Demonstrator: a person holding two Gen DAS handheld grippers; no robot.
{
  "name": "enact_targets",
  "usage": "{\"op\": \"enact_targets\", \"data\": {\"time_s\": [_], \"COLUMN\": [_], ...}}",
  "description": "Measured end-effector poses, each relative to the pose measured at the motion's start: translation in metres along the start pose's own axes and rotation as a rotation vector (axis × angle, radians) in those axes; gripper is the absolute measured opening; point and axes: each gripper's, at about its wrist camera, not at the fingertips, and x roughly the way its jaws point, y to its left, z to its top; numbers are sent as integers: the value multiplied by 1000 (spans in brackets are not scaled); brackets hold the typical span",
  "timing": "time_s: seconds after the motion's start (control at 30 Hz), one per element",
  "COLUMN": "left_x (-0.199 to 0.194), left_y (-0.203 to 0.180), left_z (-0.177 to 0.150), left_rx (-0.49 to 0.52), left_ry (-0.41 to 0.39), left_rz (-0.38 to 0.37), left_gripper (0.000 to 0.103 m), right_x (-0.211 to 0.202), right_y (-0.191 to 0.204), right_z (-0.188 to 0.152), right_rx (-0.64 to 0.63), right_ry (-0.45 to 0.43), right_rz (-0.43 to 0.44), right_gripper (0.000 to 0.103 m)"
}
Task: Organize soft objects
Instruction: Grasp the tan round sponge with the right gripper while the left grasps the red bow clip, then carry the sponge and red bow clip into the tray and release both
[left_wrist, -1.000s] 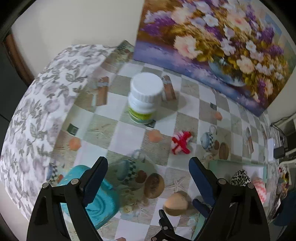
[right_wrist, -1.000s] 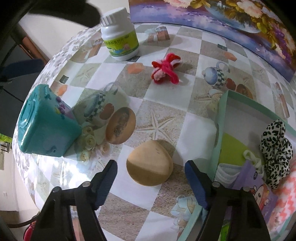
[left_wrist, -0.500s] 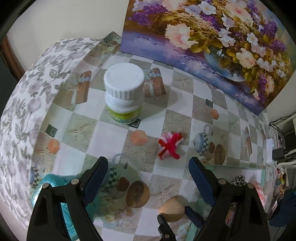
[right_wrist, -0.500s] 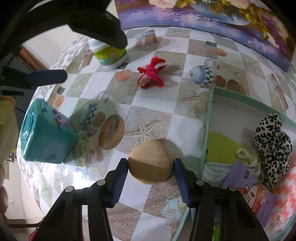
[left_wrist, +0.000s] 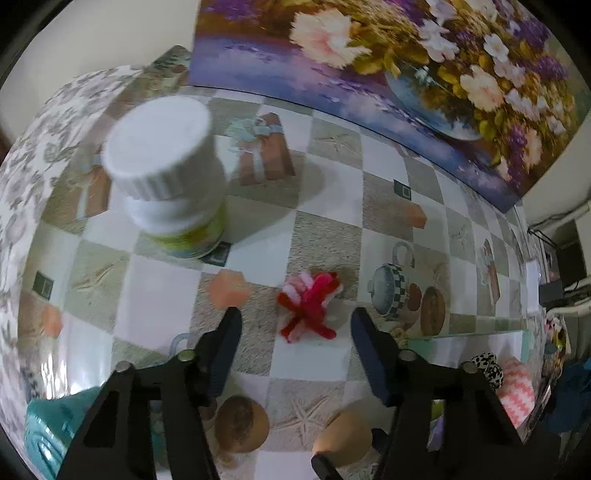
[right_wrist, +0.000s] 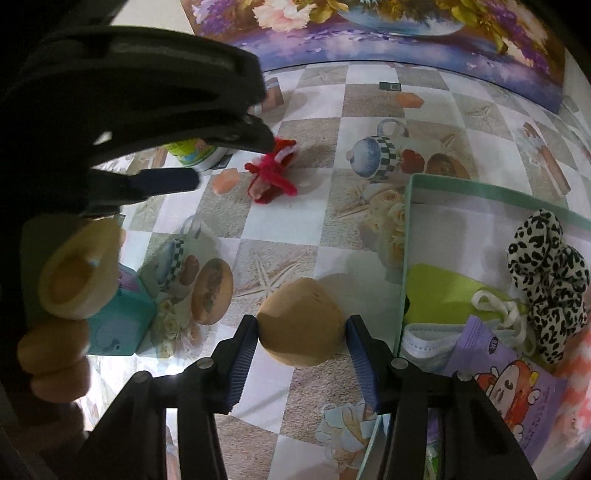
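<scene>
A red and pink fuzzy bow (left_wrist: 310, 308) lies on the checked tablecloth, and my left gripper (left_wrist: 295, 332) hangs over it. Its jaws are closing with the bow between them, and the pads stand clear of it on both sides. In the right wrist view the left gripper (right_wrist: 234, 162) reaches in from the upper left above the same bow (right_wrist: 271, 177). My right gripper (right_wrist: 301, 334) is shut on a tan, rounded sponge puff (right_wrist: 301, 321) that rests on the table. This puff (left_wrist: 343, 435) also shows at the bottom of the left wrist view.
A green-rimmed box (right_wrist: 410, 240) on the right holds a leopard scrunchie (right_wrist: 546, 273), a face mask, a green cloth and a purple packet. A white bottle (left_wrist: 166, 177) stands behind the bow. A teal toy box (right_wrist: 122, 328) sits left. A flower painting (left_wrist: 406, 74) leans at the back.
The left gripper came forward and down over the bow and its jaws narrowed. The right gripper's jaws closed onto the tan puff.
</scene>
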Motion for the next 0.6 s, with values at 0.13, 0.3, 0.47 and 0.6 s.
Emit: {"op": "enact_targets", "data": {"time_s": [0.13,0.3,0.47,0.6], "left_x": [8,21,14,2], "left_y": [-1,-1,8,14], "left_z": [1,0,-1,-2], "left_rx": [22,30,2,-17], "left_ry": [11,34,21,11], "left_rz": [-3,-24,-36,-27], "left_gripper": [48,25,22,22], "right_x": [-3,-2,-4,-4], "right_y": [-1,0,1,5], "right_z": [-1,0,0,-1], "right_rx": [6,0,0,2], "right_ry": [0,3,3,-3], "right_rz": [7,4,3,1], "right_gripper": [52,52,52,52]}}
